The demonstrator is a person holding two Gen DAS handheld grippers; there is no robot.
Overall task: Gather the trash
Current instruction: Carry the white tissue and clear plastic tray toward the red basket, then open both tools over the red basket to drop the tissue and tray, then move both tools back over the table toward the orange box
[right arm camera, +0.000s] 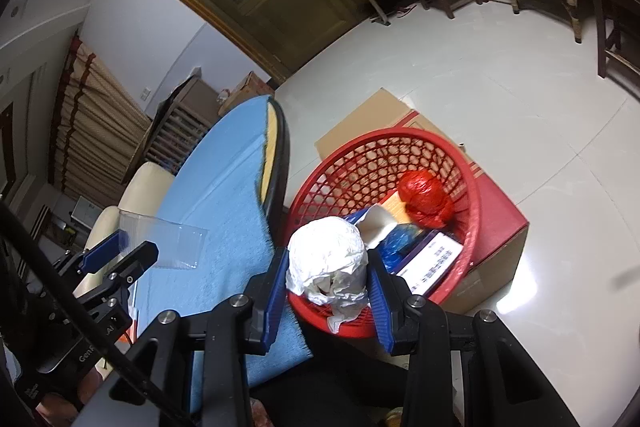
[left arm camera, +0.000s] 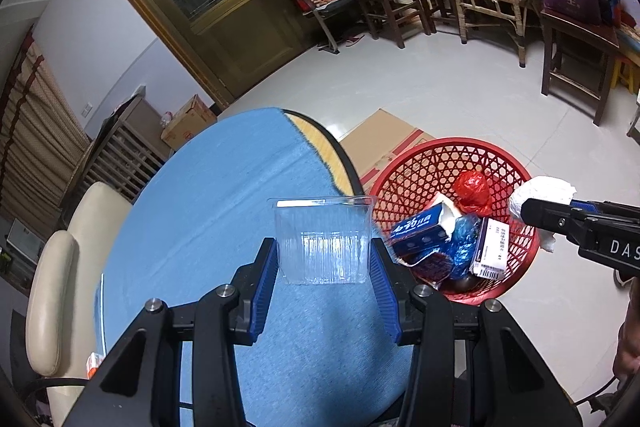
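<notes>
Clear plastic cup (left arm camera: pixel 324 239) grasped in our left gripper (left arm camera: pixel 324 259) fingers over the blue surface (left arm camera: pixel 208 211), white paper wad (right arm camera: pixel 328 263) clenched in our right gripper (right arm camera: pixel 328 283), red basket (right arm camera: pixel 472 187) at two o'clock

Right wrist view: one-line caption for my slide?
Right gripper holds crumpled white paper over the red basket of trash beside the blue table.

Basket (left arm camera: pixel 516 163) bottom beneath trash

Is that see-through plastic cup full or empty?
Empty. The clear cup in the left claw shows only the blue cloth through its ribbed walls, nothing inside.
</notes>
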